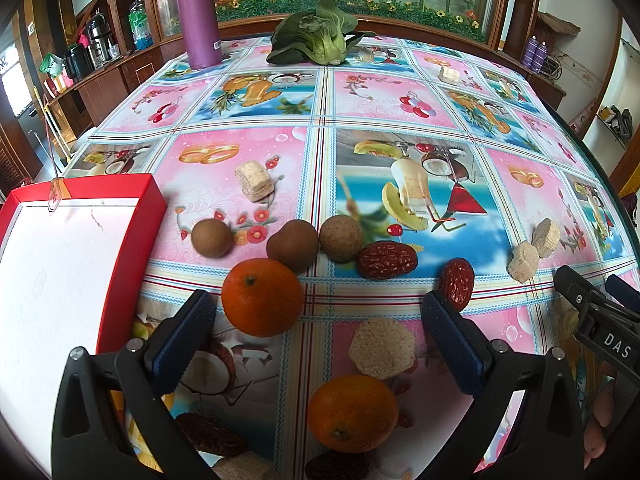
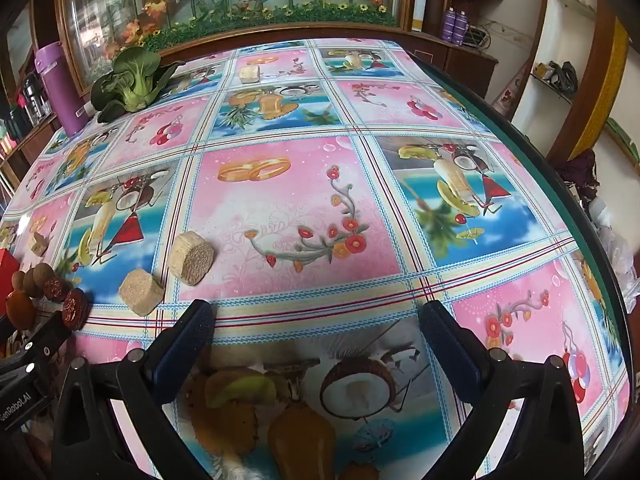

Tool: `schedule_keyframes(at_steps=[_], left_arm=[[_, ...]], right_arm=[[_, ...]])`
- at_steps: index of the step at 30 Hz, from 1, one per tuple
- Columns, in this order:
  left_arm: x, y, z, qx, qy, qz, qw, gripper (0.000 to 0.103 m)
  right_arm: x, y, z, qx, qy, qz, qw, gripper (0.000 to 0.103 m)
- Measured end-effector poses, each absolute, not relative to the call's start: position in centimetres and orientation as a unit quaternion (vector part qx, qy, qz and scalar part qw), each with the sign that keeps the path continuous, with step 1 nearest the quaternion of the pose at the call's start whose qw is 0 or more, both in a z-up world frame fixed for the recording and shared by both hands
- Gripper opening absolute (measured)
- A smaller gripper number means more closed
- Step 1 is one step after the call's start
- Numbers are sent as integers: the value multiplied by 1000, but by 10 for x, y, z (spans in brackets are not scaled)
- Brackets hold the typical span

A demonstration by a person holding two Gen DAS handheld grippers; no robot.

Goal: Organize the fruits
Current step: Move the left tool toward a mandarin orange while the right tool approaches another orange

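L claw (image 1: 316, 312) agape by orange (image 1: 262, 297)

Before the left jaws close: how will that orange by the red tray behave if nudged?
The orange looks round and sits free on the smooth tablecloth, so it will probably roll. Its rind looks firm and dimpled, likely grippy, not fragile. A roll away could bump the brown round fruits just behind it.

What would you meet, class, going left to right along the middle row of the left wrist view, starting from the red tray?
Red tray → first longan → second longan → third longan → red date → pale round biscuits.
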State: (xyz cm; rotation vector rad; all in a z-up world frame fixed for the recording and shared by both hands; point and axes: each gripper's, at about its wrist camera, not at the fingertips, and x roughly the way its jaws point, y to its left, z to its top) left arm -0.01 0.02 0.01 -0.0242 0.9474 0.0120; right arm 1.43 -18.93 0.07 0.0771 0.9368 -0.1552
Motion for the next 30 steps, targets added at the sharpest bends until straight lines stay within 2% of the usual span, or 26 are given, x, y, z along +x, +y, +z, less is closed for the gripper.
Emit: schedule_keyframes(at_steps=[4, 6, 9, 15, 21, 30], left_arm=[[-3, 2, 1, -6, 464, 2, 886, 103], [-11, 4, 4, 7, 462, 14, 887, 103], [-29, 10, 20, 20, 436, 19, 900, 103], [-62, 36, 60, 13, 377, 45, 925, 103], [-78, 53, 74, 7, 354, 62, 933, 103], [-82, 78, 70, -17, 370, 42, 928, 103]], right_arm=[[10, -189, 6, 42, 445, -56, 893, 102], [-2, -187, 19, 50, 417, -44, 906, 102], [-21, -175, 41, 42, 368, -26, 929, 102], [-51, -142, 71, 32, 331, 31, 943, 102], [-58, -108, 78, -4, 325, 60, 944, 102], [-61, -89, 75, -32, 326, 85, 941, 102]])
